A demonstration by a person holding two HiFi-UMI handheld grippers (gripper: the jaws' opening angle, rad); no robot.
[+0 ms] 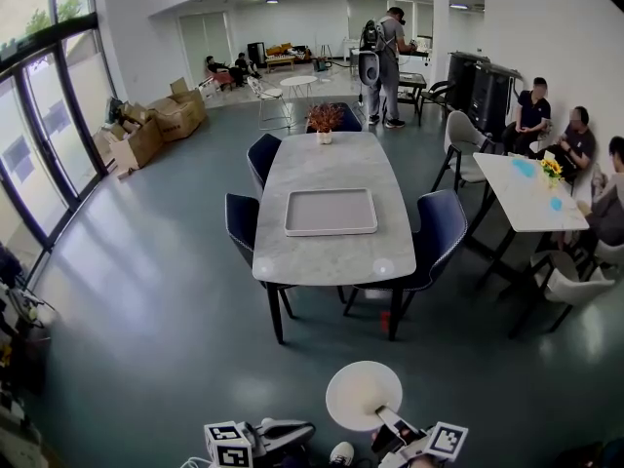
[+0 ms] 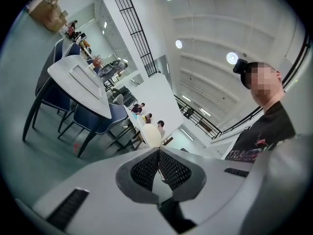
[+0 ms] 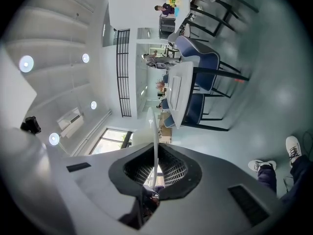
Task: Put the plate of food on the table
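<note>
A round white plate (image 1: 363, 394) hangs at the bottom middle of the head view; its top looks plain white. My right gripper (image 1: 392, 420) is shut on the plate's near right rim. In the right gripper view the plate (image 3: 155, 131) shows edge-on as a thin white line between the pads of that gripper (image 3: 155, 169). My left gripper (image 1: 300, 429) is just left of the plate and apart from it, jaws together with nothing between them. From the left gripper (image 2: 158, 161) the plate (image 2: 151, 134) shows just past the tips. Ahead stands the marble table (image 1: 331, 252) with a grey tray (image 1: 331, 212).
Dark blue chairs (image 1: 439, 232) stand round the table, and a flower pot (image 1: 324, 120) sits at its far end. People sit at a white table (image 1: 526, 198) on the right. Cardboard boxes (image 1: 156, 125) lie far left. The person's shoe (image 1: 340, 453) shows below.
</note>
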